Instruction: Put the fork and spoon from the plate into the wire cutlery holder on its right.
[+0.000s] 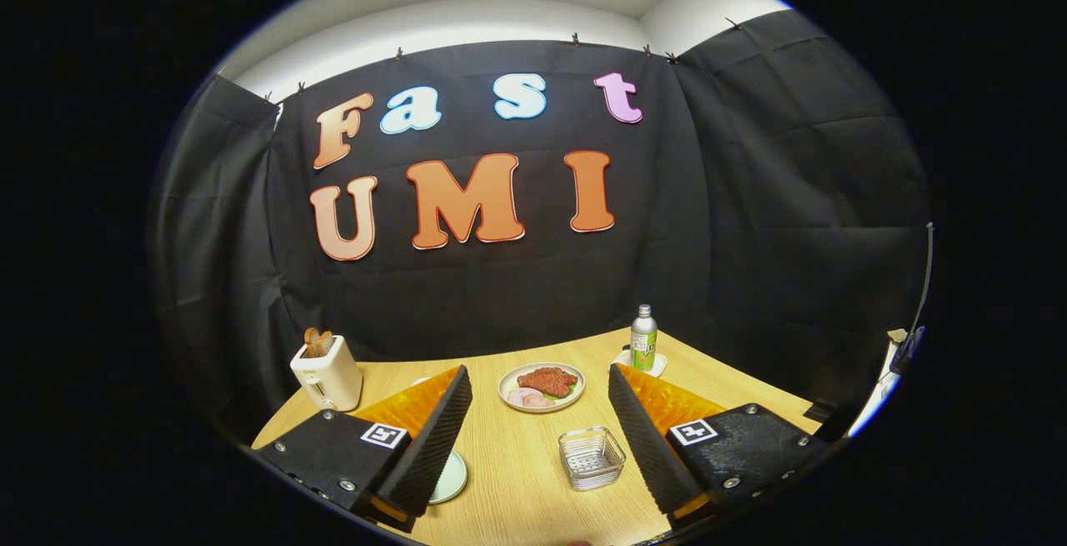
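Two fingers (540, 438) stand wide apart above the table (517, 479), gripping nothing. Between them sits the wire cutlery holder (591, 457); a pale plate (448, 479) peeks beside the left finger, cutlery hidden.

Cream toaster (327, 373), pale wooden table (517, 454), perhaps greenish bottle (643, 338).

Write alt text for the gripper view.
The gripper is open, its fingers spread above a light wooden table, a small square wire cutlery holder between them. Beyond sit a white plate of food, a bottle and a cream toaster.
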`<state>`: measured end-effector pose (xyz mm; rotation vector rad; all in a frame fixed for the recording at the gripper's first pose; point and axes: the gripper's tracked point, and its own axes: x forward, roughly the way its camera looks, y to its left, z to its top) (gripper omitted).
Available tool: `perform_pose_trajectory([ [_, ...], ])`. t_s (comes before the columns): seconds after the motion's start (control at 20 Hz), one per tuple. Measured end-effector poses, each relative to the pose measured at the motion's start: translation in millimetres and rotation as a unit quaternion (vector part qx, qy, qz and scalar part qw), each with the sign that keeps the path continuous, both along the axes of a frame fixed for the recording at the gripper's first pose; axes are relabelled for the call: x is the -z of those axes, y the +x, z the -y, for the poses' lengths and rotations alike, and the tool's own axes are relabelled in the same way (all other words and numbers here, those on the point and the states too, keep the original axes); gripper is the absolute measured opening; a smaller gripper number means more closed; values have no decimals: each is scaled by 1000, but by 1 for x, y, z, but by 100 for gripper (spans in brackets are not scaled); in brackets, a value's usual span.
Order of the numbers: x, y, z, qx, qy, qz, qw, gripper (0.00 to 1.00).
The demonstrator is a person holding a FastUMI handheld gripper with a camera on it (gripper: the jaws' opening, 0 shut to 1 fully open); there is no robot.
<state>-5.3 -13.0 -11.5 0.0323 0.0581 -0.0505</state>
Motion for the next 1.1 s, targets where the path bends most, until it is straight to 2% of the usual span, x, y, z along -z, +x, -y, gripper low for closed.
perform_pose_trajectory([
  [0.3, 8, -2, -16, -4, -21, -19, 1000, 99],
  [0.6, 53, 10, -77, -52, -24, -108, 993, 99],
  [0.7, 80, 15, -102, -72, -16, -161, 984, 99],
  [0.85, 114, 23, -137, -106, -37, -224, 968, 99],
  [0.95, 133, 32, -153, -125, -57, -260, 956, 99],
  [1.1, 162, 42, -172, -141, -55, -323, 934, 99],
])
